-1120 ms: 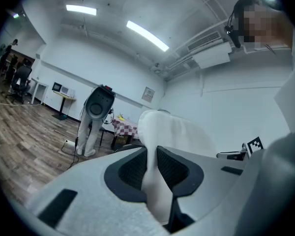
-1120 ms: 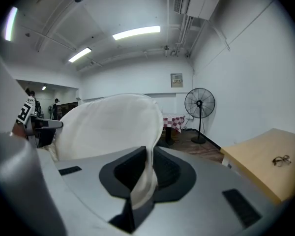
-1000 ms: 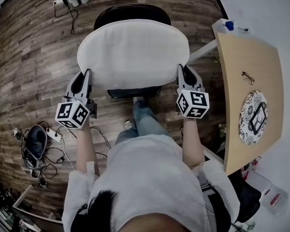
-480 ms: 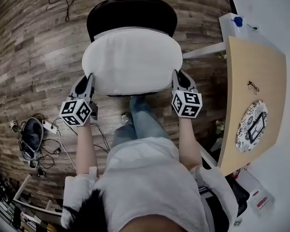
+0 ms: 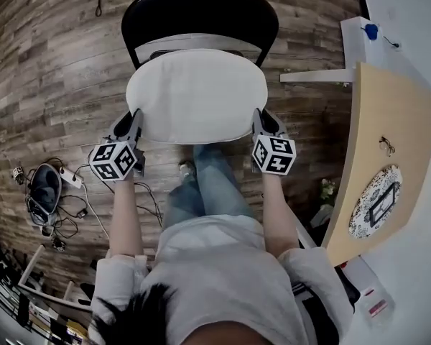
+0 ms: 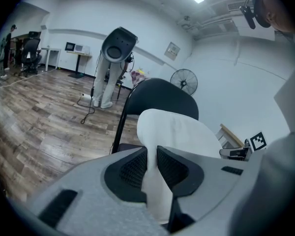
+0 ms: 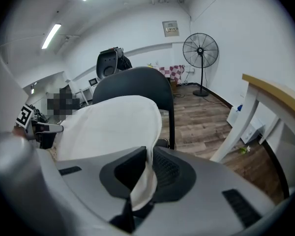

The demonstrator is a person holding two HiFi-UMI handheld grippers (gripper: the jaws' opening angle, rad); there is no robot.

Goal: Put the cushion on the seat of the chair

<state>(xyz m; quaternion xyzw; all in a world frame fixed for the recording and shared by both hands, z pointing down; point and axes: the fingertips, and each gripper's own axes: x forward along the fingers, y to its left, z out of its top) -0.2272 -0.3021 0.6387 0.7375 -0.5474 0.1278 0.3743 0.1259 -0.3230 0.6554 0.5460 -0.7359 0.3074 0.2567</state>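
A white oval cushion hangs flat over the seat of a black chair, whose curved backrest shows behind it. My left gripper is shut on the cushion's left edge, and my right gripper is shut on its right edge. In the left gripper view the cushion runs out from between the pads toward the chair back. In the right gripper view the cushion's edge is pinched between the jaws, with the chair back just beyond. The seat is mostly hidden under the cushion.
A wooden table with a white frame stands at the right, carrying a round patterned plate and glasses. Cables and a headset lie on the wood floor at the left. A standing fan is by the far wall.
Both grippers have sunk with the cushion, which now hangs lower and closer over the chair seat. The chair's backrest shows more fully behind the cushion.
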